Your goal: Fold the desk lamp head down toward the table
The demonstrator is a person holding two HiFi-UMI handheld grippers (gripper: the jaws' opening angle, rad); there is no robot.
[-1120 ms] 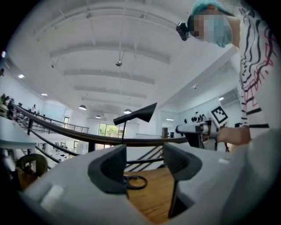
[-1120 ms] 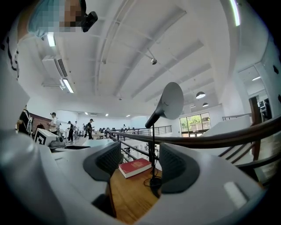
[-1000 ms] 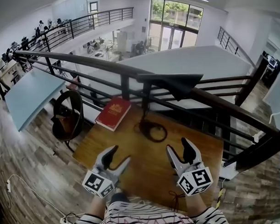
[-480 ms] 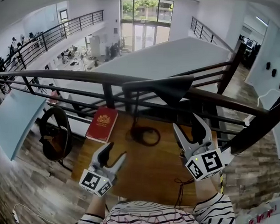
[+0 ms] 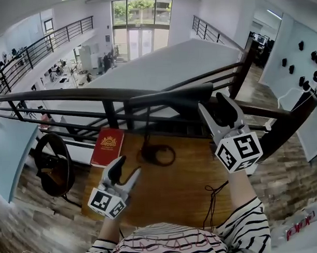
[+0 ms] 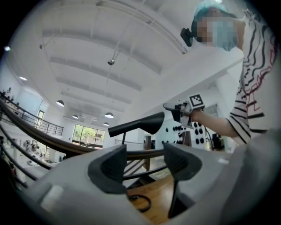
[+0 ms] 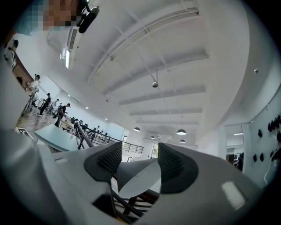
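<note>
- The lamp head (image 5: 168,97) sits high on its thin stem above the table (image 5: 192,195). Its long axis runs roughly level from left to right, alongside the railing (image 5: 69,94) behind it.
- The right tool (image 5: 212,103) is by far the nearer. It is raised at the head's wider right-hand end, with its jaws apart and that end between them.
- The left tool (image 5: 129,167) is low over the front left of the table and well apart from the lamp. Its jaws are spread with nothing between them.
- Judging from this, the fold has to go downward from the right end, pivoting at the top of the stem. The ring-shaped base (image 5: 158,154) lies almost under that pivot.
- The right gripper view shows the pale inside of the cone-shaped shade filling the gap between the pads. I cannot tell from it whether either pad touches the shade.
- The head view gives the layout instead, including the stem, the base and a red book (image 5: 108,146) near the base on the left.
- The left gripper view shows the lamp head side-on from below, and in it the head is not yet tipped toward the table.
</note>
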